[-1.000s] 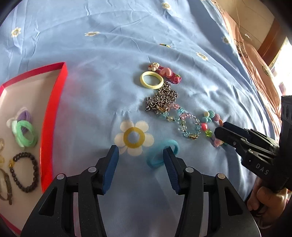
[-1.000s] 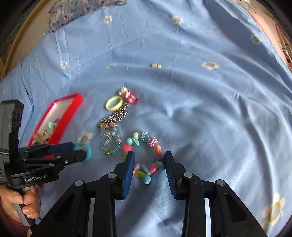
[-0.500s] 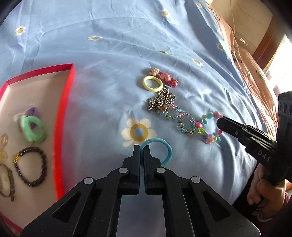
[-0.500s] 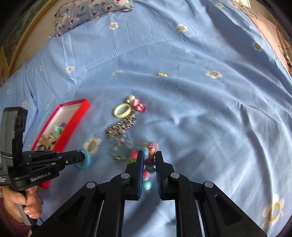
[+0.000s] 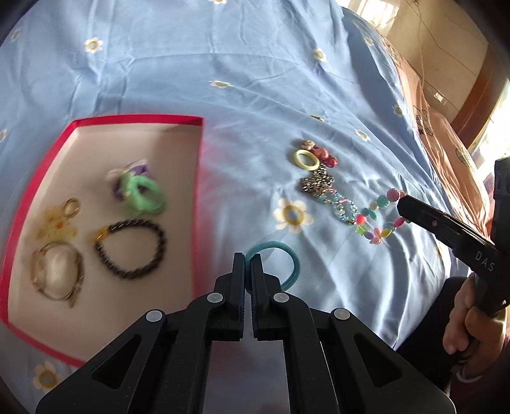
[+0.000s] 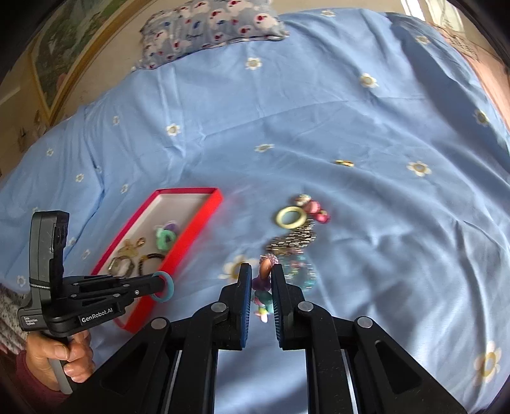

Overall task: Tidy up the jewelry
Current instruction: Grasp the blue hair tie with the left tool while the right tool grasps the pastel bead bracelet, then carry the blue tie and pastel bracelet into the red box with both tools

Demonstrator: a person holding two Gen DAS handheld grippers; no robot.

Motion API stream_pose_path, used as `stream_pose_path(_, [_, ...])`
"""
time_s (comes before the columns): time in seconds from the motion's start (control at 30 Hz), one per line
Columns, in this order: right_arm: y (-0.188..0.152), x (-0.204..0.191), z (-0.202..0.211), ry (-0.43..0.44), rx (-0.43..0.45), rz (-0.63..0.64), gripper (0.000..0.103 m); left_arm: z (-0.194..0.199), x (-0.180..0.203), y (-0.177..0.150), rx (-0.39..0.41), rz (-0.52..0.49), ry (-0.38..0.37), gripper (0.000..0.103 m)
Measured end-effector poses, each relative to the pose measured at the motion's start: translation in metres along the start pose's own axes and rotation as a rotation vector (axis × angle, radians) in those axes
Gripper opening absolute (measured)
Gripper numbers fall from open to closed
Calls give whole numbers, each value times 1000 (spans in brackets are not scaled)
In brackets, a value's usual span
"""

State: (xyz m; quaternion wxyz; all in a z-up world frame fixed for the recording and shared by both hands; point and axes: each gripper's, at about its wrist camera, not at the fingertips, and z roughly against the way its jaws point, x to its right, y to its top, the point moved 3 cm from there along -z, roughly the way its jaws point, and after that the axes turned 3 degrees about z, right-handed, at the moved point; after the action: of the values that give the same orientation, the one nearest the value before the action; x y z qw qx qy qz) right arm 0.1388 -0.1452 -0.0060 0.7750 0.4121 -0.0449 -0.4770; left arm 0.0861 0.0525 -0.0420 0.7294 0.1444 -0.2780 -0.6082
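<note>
My left gripper (image 5: 247,264) is shut on a teal hair tie (image 5: 288,258) and holds it above the bed, just right of the red tray (image 5: 199,165). The hair tie also shows in the right wrist view (image 6: 163,286). My right gripper (image 6: 260,274) is shut on a colourful bead bracelet (image 6: 263,297), which hangs between the fingers; in the left wrist view the bracelet (image 5: 377,219) trails from the right gripper's tip (image 5: 404,205). The tray holds a green hair tie (image 5: 143,194), a dark bead bracelet (image 5: 132,248) and other pieces.
On the blue flowered sheet lie a yellow ring (image 5: 306,159), a pink hair clip (image 5: 322,153), a metal chain (image 5: 317,184) and a clear bead bracelet (image 5: 342,207). A small gold piece (image 6: 344,163) lies farther back. A flowered pillow (image 6: 210,27) is at the head.
Both grippers closed, the left on the teal hair tie and the right on the colourful bead bracelet, and lifted them. The left gripper has moved toward the red tray.
</note>
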Motion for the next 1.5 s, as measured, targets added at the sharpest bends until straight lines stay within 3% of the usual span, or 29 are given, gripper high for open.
stream_pose_path(0.8, [0,-101,-30,195,-52,128,12,53,-105,-32,58,191,129,2])
stream_pose_path(1.27, [1,-171,-57,320,-93,217,12,55,-142,-38,47,250,182,2])
stream_pose_path(1.5, [-12,-192,-87,378,-164,225,12,45,-150,-38,25,262,192,2])
